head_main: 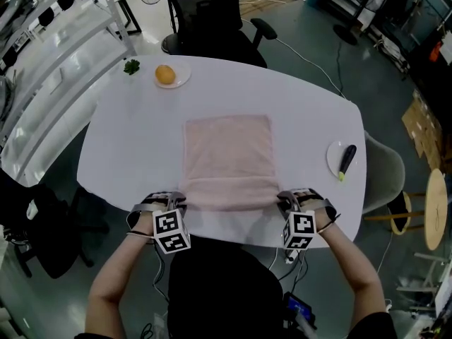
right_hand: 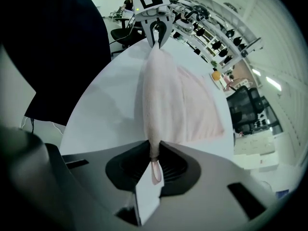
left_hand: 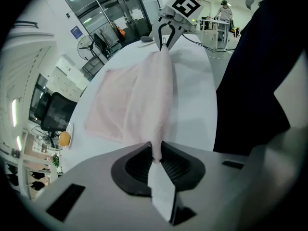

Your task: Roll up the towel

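head view looks down on a pink towel (head_main: pixel 228 157) lying flat in the middle of the white worktop (head_main: pixel 127 147), its edge nearest me gathered up into a low ridge. my left hand-held gripper (head_main: pixel 173 202) sits at the towel's near left corner and my right hand-held gripper (head_main: pixel 286 202) at its near right corner, both pointing steeply down.

in the left gripper view my jaws are pressed together on the towel's edge, the cloth pinched between the ribbed pads and stretching away in a raised fold toward the other hand-held gripper. in the right gripper view those jaws are likewise clamped on the towel, with a small pink hanging loop showing between the pads, and the same fold runs from them across to the left one.

beyond the towel's far left corner an orange (head_main: pixel 165 74) rests on a small plate (head_main: pixel 176 80), with a green sprig (head_main: pixel 131 66) just left of it. to the towel's right, well apart, a second plate (head_main: pixel 333 155) carries a dark pen-like thing (head_main: pixel 347 159) with a yellow-green tip. a black office chair (head_main: pixel 212 34) stands past the towel's far edge, off the worktop.
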Tool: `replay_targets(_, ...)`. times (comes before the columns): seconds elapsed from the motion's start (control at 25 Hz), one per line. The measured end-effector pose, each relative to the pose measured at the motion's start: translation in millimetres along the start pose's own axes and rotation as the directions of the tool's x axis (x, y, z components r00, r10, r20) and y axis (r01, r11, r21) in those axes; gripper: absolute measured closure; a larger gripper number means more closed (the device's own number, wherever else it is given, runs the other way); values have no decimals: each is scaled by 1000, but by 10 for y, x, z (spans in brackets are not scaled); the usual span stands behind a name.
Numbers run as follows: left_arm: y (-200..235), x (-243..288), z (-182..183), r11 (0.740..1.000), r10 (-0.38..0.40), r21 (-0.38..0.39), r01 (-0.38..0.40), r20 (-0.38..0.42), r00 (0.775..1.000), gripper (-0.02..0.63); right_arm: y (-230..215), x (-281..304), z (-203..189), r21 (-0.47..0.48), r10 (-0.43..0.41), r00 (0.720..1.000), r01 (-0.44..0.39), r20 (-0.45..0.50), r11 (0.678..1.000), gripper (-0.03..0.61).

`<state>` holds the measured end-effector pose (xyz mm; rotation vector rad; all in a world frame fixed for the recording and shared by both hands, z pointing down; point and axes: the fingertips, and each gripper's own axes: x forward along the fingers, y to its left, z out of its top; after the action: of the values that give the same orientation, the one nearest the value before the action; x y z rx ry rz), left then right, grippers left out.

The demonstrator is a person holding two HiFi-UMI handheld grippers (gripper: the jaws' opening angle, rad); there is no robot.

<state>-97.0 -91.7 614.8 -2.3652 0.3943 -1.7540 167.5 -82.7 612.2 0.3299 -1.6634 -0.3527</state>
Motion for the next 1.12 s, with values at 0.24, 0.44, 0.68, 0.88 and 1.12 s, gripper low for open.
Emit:
replay_targets(0.24, 69, -233, 66, 996, 76, 47, -76, -2, 997, 563, -147, -262, 42, 4, -101, 995, 101, 20, 995, 522)
replay_targets(0.44, -95, -389, 100, 994, 95, 45, -95, -10, 995, 564, -29, -465, 61, 1, -133, 990, 133, 41, 991, 522)
replay_targets(0.68, -606, -474, 90, 998, 45, 33, -45, -14, 999, 565, 498, -544, 45, -26, -77, 995, 78, 56, 997, 522)
replay_targets(0.88, -1025, -451, 55, 1000, -11, 25, 11, -27, 1000, 565, 925, -572, 25, -42, 7, 998, -4, 64, 999, 523)
replay_targets(1.12, -1058, -412, -6, 999, -43, -22, 43, -32, 999, 565, 989, -490, 66, -3, 114, 989, -114, 93, 993, 520)
